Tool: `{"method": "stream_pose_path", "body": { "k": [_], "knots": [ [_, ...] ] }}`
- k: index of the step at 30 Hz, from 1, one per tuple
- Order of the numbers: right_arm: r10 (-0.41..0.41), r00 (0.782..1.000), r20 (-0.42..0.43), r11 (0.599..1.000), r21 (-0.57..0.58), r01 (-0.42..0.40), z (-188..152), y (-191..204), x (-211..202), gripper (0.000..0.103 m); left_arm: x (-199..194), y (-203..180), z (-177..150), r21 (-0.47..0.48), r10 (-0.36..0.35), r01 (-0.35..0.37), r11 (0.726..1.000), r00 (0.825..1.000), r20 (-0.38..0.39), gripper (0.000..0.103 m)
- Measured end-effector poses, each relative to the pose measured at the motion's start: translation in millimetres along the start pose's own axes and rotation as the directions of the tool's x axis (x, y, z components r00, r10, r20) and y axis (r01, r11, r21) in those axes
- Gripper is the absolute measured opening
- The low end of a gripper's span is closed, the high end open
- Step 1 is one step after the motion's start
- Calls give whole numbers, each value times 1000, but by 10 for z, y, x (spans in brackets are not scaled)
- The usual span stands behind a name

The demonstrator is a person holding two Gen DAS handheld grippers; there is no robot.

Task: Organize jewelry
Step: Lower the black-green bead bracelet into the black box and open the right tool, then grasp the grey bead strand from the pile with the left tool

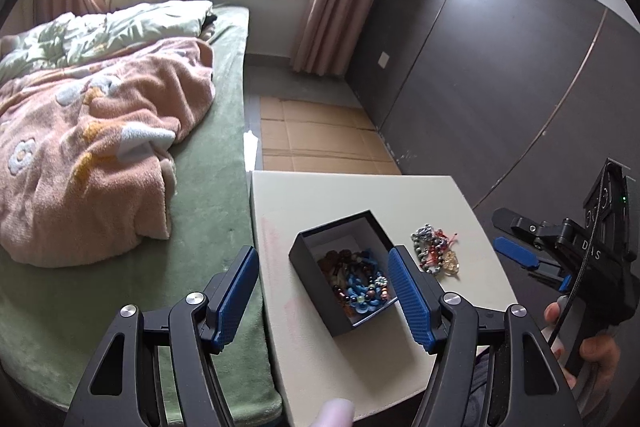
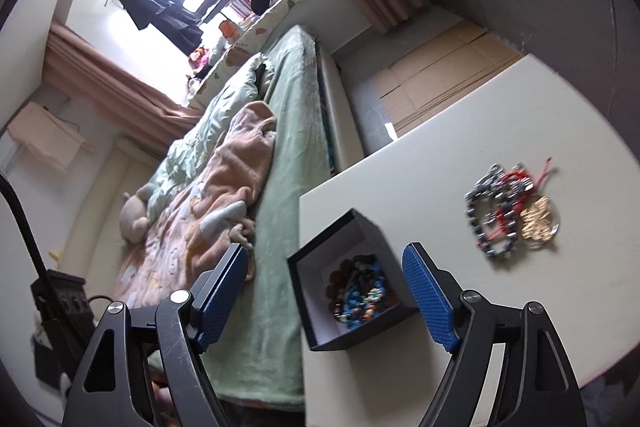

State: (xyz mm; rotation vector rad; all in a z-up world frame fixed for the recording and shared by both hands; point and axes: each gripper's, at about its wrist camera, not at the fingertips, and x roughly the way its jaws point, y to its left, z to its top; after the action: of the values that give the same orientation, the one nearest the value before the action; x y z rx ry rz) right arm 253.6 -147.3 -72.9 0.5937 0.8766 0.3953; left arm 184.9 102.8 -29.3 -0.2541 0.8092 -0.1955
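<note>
A: Where do things stand with the jewelry?

B: A black box [image 1: 344, 275] sits near the bed-side edge of the bench [image 1: 360, 199], lid off, with a tangle of blue, brown and multicoloured beaded bracelets [image 1: 358, 287] inside. A second small pile of jewelry [image 2: 510, 213], dark beads, red cord and a gold-coloured piece, lies loose on the bench toward its far edge, apart from the box.

A: And the grippers?

B: The left hand-held gripper [image 1: 324, 295] has its jaws spread, nothing between the pads; it hovers over the near part of the box. The right hand-held gripper [image 2: 326, 295] is also spread wide and empty, with the box framed between its fingers in its own view.

A: So what is the step now?

B: I'd judge the loose pile is next. Come down over it with the jaws wide, aim for the thickest bunch so the cord and beads lift together, and pinch firmly. Thin cords could slip out or trail, so lift slowly. Carry it over the open box and release low, so nothing bounces onto the bench.
</note>
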Motion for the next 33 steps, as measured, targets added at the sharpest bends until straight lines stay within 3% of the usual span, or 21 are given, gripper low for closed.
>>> {"method": "stream_pose_path", "body": {
  "k": [4,11,17,28,33],
  "knots": [
    [-86,996,16,996,-26,86,39,-13,-320,80,-86,-101,21,19,-32,32,999,999,19,68],
    [-130,990,50,990,-50,133,184,-93,-666,83,-6,-348,130,57,-21,19,998,999,25,68],
    [-169,984,57,983,89,163,244,-582,-732,83,352,-688,137,113,-19,26,993,998,-57,68],
    [-166,983,76,969,199,148,212,-1206,-797,83,1153,-1388,99,182,-26,64,981,979,-202,68],
    [-169,985,31,958,239,157,233,-1480,-689,83,1461,-1616,63,204,-22,75,976,968,-249,62]
  ]
}}
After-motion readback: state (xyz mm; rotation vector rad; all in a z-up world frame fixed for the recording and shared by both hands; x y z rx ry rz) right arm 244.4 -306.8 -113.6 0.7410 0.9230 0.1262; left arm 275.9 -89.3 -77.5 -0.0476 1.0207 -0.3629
